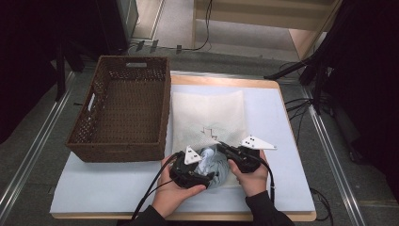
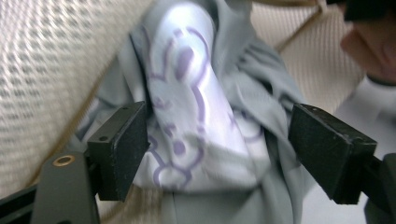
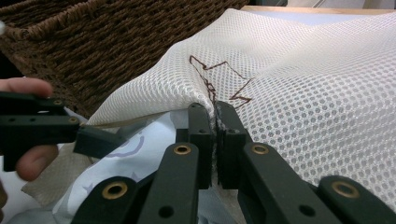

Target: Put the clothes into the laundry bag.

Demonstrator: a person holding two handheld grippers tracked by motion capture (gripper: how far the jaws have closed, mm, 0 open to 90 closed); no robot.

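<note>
My right gripper [image 3: 214,140] is clenched on the edge of the white mesh bag [image 3: 327,93]: in the right gripper view my two black jaws meet at the centre of the frame with a thin fold of mesh pinched between them, just below a zigzag of dark red stitching [image 3: 219,77]. The bag's mesh rises from that pinch toward the upper right of the frame. In the high view this gripper [image 1: 225,149] sits at lower centre, held by my right hand [image 1: 254,176].

My left gripper [image 2: 217,149] is released. In the left gripper view its jaws stand wide apart at the lower left and lower right of the frame, with the grey garment [image 2: 201,107] bunched between them; its pale panel with purple print faces the camera. I cannot tell whether either pad touches the cloth. In the high view the left gripper [image 1: 207,175] lies at lower centre in my left hand [image 1: 171,193], and the grey garment [image 1: 214,165] sits between the two grippers at the near edge of the mesh bag [image 1: 209,113].

The brown wicker basket [image 1: 123,108] stands left of centre in the high view, just beside the bag, on the pale blue table mat [image 1: 282,141].
</note>
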